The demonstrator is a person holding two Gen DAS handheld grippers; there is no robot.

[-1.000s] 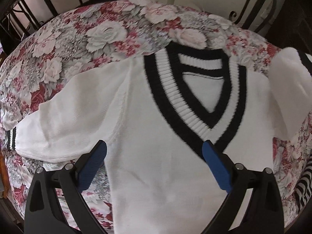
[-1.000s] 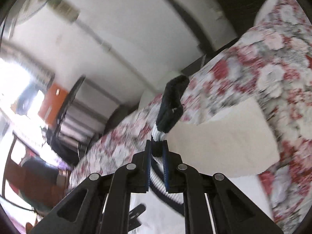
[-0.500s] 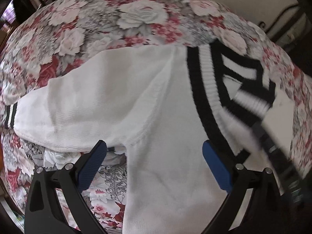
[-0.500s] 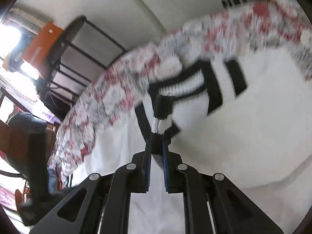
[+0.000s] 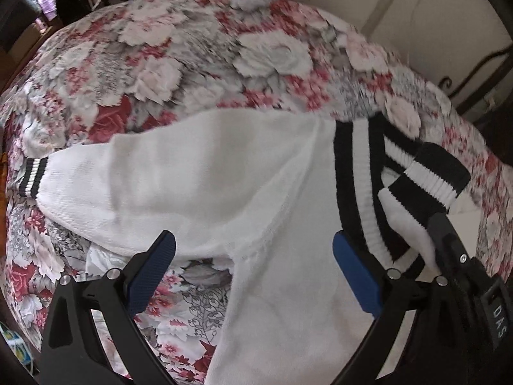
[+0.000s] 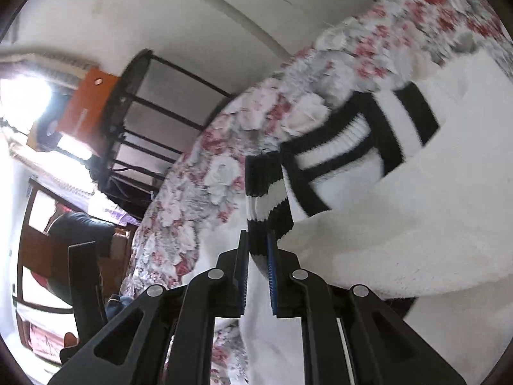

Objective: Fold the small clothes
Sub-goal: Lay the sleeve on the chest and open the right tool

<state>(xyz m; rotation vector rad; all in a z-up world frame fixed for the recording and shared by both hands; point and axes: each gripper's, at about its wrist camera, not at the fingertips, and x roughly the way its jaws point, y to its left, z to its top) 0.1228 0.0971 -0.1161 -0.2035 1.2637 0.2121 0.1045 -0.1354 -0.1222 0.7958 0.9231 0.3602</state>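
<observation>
White V-neck sweater (image 5: 282, 211) being spread face up on floral bedspread (image 5: 198, 51), toward near edge of bed. Right sleeve cuff (image 6: 266, 192) being pinched by right tool (image 6: 257, 243), pads closed on striped rib, sleeve being laid across chest by neckline, likely for sleeve fold. Left tool (image 5: 253, 250) being held wide open, empty, hovering above left armpit area.

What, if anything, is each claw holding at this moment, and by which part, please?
The right claw pinches the white sweater by its striped sleeve cuff. The left claw is open, holding nothing.
</observation>
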